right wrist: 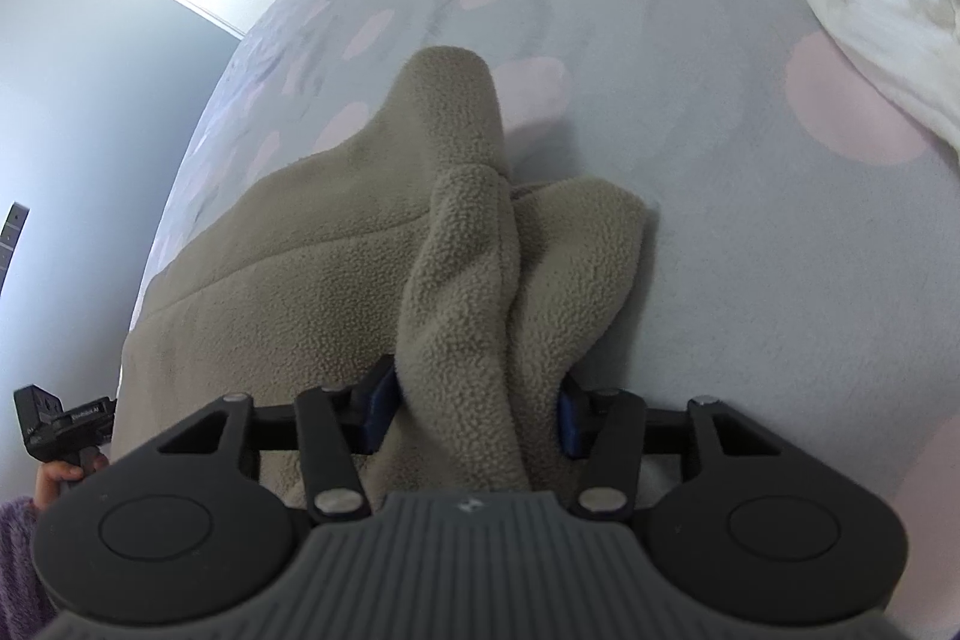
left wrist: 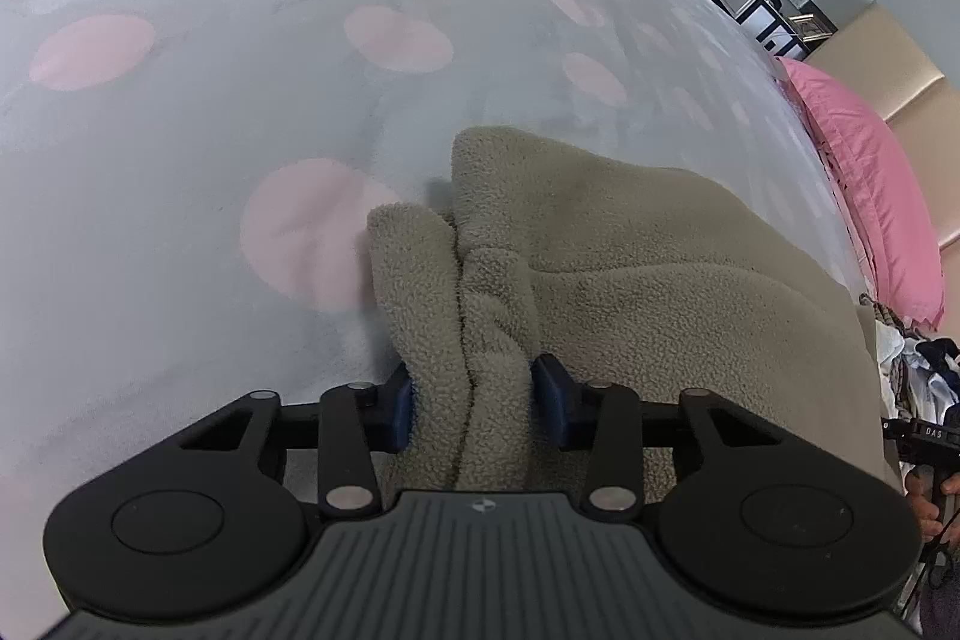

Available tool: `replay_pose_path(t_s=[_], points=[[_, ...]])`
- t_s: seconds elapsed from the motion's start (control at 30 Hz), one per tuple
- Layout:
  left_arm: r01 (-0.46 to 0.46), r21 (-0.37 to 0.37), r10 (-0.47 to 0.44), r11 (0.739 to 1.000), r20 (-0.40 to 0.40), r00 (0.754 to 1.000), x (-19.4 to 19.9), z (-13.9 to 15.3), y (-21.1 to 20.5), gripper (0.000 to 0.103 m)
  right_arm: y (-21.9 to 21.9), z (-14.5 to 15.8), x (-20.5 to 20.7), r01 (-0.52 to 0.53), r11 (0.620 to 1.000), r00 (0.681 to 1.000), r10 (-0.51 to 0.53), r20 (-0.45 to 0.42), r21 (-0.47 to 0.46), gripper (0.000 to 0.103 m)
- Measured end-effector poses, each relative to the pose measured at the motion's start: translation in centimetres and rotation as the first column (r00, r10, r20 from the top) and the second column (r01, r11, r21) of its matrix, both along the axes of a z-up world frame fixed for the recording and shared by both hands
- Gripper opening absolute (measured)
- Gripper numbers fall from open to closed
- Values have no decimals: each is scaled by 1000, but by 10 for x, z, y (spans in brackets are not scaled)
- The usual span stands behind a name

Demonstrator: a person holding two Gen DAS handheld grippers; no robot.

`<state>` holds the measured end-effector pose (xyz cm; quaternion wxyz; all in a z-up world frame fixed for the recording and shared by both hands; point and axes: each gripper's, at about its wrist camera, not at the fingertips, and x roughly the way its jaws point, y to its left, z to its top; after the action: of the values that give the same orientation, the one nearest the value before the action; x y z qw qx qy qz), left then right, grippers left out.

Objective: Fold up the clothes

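Fleece garment (left wrist: 630,268) on spotted bedspread (left wrist: 180,160), bunched corners clamped in left gripper (left wrist: 471,403) and right gripper (right wrist: 477,415); mid-fold, next likely carrying both corners evenly across, keeping edges aligned.

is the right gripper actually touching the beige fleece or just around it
Touching. In the right wrist view the right gripper has a bunched fold of the beige fleece filling the space between its blue pads, pressed against both.
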<state>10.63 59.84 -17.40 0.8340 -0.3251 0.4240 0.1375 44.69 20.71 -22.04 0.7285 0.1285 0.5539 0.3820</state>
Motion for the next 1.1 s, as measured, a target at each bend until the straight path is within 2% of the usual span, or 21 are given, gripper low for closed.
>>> replay_pose_path(t_s=[0.03, 0.13, 0.37, 0.5, 0.67, 0.83, 0.97, 1.1], points=[[4, 19, -4, 1000, -1, 1000, 1, 2, -3, 29, 3, 2, -1, -2, 1000, 1000, 2, 17, -3, 47], [10, 76, -10, 997, -8, 1000, 3, 12, -12, 24, 8, 10, -3, -3, 1000, 998, 4, 68, -13, 40], [-25, 143, 21, 989, 33, 999, -12, 40, -21, 20, -6, 35, -35, 23, 1000, 983, -20, 184, -10, 34], [-28, 148, 16, 989, 79, 997, -22, 64, -23, 19, -19, 61, -51, 34, 999, 976, -36, 216, 12, 32], [-39, 198, 17, 979, 111, 994, -35, 93, -29, 19, -31, 102, -74, 23, 999, 965, -34, 260, 43, 29], [-98, 254, 62, 962, 145, 988, -62, 131, -10, 18, -10, 128, -101, -41, 998, 958, 25, 286, 48, 25], [-157, 303, 109, 940, 169, 980, -95, 166, 15, 18, -5, 149, -129, -73, 992, 956, 41, 290, 99, 25], [-225, 345, 168, 911, 187, 968, -127, 198, 43, 18, 42, 161, -144, -115, 984, 957, 73, 282, 134, 25]])
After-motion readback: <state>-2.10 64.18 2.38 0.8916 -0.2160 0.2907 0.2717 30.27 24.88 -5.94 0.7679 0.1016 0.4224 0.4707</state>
